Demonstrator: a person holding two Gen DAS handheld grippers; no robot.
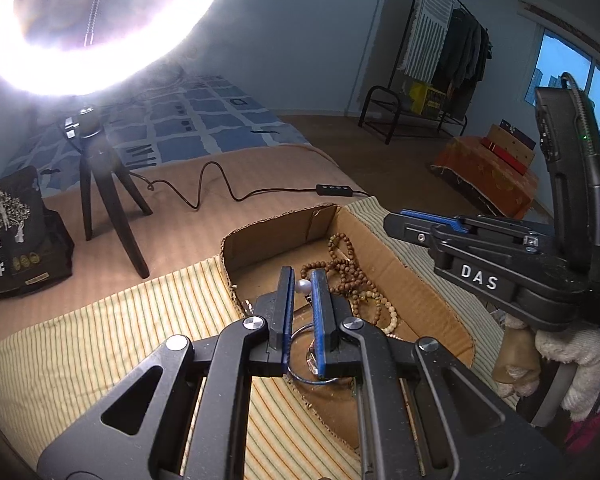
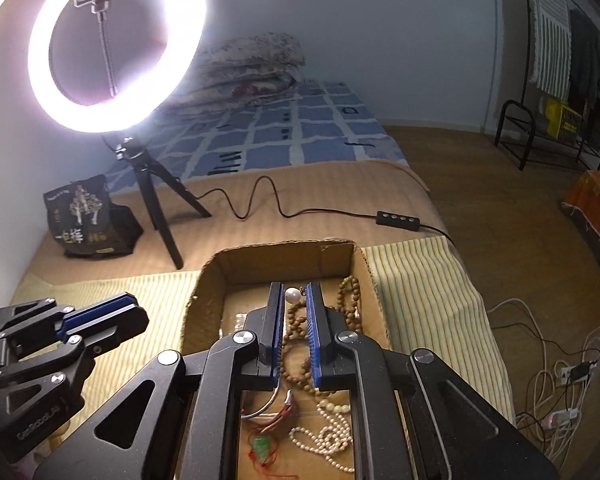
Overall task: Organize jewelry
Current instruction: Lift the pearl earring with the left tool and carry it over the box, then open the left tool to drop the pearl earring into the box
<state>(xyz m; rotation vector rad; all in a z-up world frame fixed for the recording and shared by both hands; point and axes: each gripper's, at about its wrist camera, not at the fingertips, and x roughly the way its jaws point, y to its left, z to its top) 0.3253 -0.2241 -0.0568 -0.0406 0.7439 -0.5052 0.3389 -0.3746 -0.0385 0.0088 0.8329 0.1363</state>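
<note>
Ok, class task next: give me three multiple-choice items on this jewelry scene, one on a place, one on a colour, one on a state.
1. Where do the brown beads lie? A on the quilt; B in the cardboard box; C on the floor.
2. What colour is the pendant? A green; B blue; C black.
3. The ring light is: A off; B fallen; C lit.
Answers: B, the box walls surround the beads; A, it shows green; C, it glows white.
</note>
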